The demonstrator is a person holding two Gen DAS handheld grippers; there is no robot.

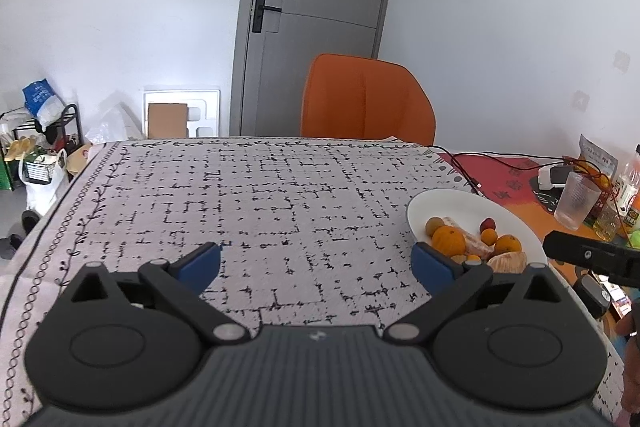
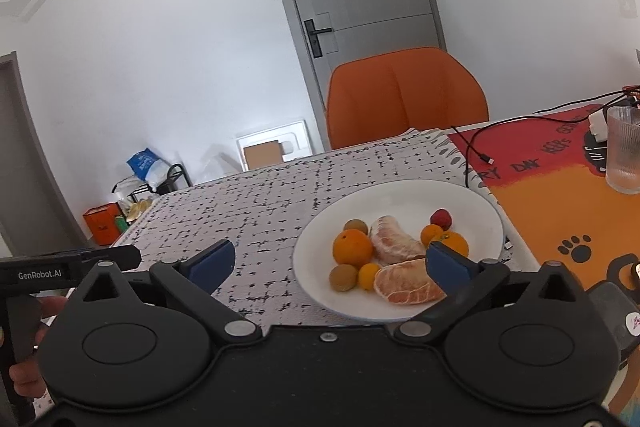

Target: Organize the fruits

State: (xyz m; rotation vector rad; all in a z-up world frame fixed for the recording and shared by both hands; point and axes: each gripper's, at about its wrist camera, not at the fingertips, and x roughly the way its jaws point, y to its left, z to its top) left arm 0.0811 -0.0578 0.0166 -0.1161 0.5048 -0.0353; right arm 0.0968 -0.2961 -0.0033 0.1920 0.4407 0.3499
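A white plate [image 2: 400,195] on the patterned tablecloth holds mixed fruit: an orange [image 2: 352,247], two peeled citrus pieces [image 2: 408,285], small brown-green fruits [image 2: 343,277], small oranges and a red fruit [image 2: 441,218]. The plate also shows in the left wrist view [image 1: 448,203]. My right gripper [image 2: 330,265] is open and empty, just in front of the plate's near rim. My left gripper [image 1: 316,265] is open and empty over bare cloth, left of the plate.
An orange chair [image 1: 366,99] stands at the table's far edge before a grey door. A ribbed glass [image 2: 624,155], a black cable [image 2: 476,143] and bottles [image 1: 628,187] sit on the red-orange mat to the right. Floor clutter lies at the left.
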